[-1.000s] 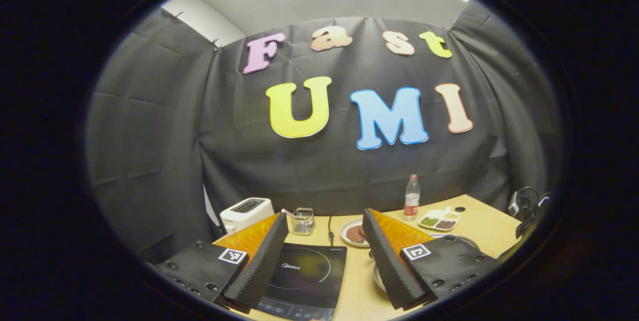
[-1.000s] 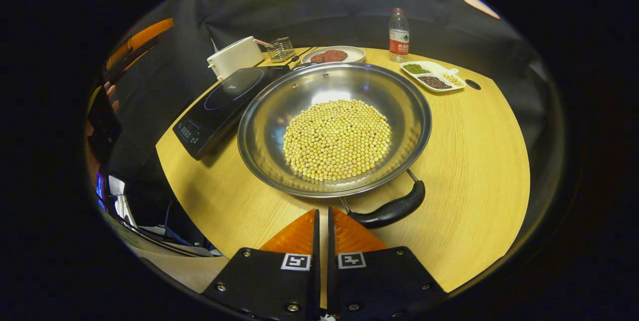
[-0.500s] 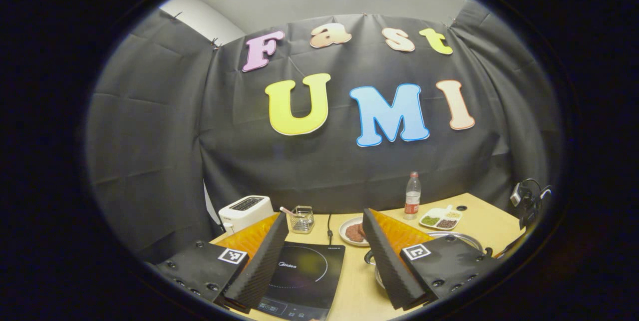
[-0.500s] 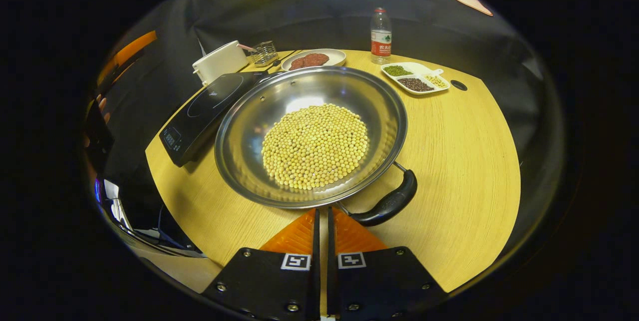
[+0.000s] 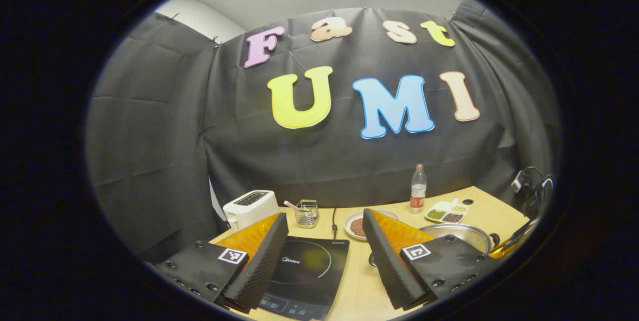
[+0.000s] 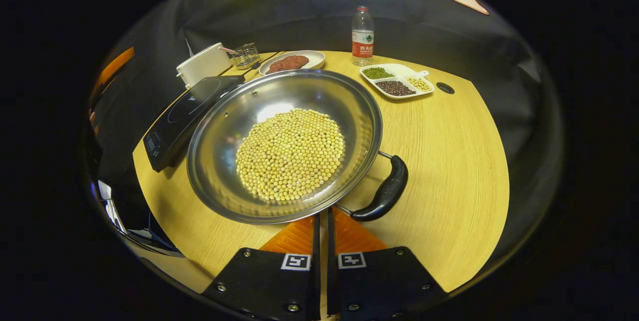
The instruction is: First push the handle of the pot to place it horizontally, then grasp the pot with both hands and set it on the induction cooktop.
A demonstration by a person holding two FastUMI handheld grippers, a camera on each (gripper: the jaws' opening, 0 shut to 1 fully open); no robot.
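The pot [image 6: 284, 146], a wide steel pan with a heap of soybeans [image 6: 290, 154] in its middle, sits on the wooden table [image 6: 449, 171] just right of the cooktop [image 6: 184, 111], its rim overlapping the cooktop's near edge in the right gripper view. Its black handle [image 6: 384, 192] angles off the pot's near right side. The right gripper [image 6: 323, 221] is clenched, fingers together with nothing between them, their tips at the pot's near rim just left of the handle's base. The left gripper [image 5: 324, 233] is released, fingers spread wide, held above the table with the cooktop [image 5: 304, 271] showing between them; the pot's rim [image 5: 459, 233] lies past its right finger. At the table's far side stand a toaster [image 5: 249, 207], a wire basket [image 5: 306, 212], a plate [image 6: 291, 61], a bottle [image 6: 362, 36] and a divided dish [image 6: 397, 79] of beans.
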